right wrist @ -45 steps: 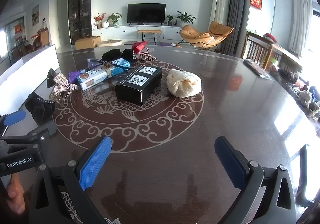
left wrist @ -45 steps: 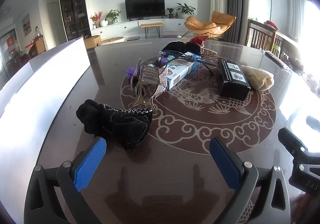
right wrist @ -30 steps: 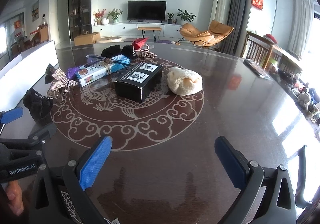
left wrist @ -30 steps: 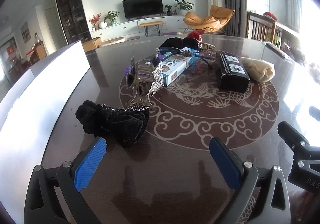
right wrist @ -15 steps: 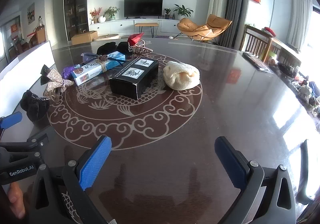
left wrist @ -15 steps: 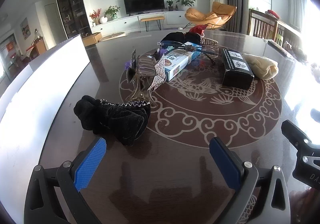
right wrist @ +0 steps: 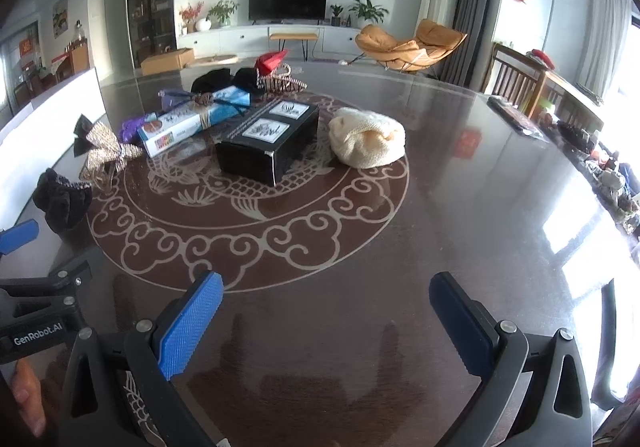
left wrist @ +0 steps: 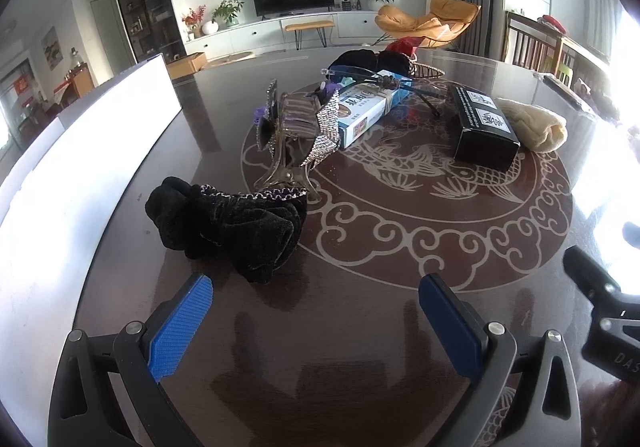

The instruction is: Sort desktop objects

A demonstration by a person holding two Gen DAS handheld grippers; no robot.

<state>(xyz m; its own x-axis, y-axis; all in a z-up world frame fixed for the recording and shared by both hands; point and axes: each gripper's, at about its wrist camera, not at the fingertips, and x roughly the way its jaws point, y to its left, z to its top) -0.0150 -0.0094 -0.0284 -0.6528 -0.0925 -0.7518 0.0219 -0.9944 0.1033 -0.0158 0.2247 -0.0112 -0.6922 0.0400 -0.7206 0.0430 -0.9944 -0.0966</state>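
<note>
Both my grippers are spread wide with nothing in them: my left gripper (left wrist: pixel 316 301) hangs just short of the black velvet scrunchie (left wrist: pixel 232 225) on the dark worktop (right wrist: pixel 460 207), my right gripper (right wrist: pixel 326 299) over bare wood. Farther off lie the black box (right wrist: pixel 268 135) and what may be a cream knitted hat (right wrist: pixel 366 141).

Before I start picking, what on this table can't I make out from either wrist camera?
- Purple item: mostly hidden behind the blue-and-white box in both views.
- Black fabric pile and red item: far, overlapping, shapes unclear.
- Flat dark thing near the table's right edge: too small to identify.
- Right of the left wrist view: washed out by window glare.
- White panel: cut off by the frame.
</note>
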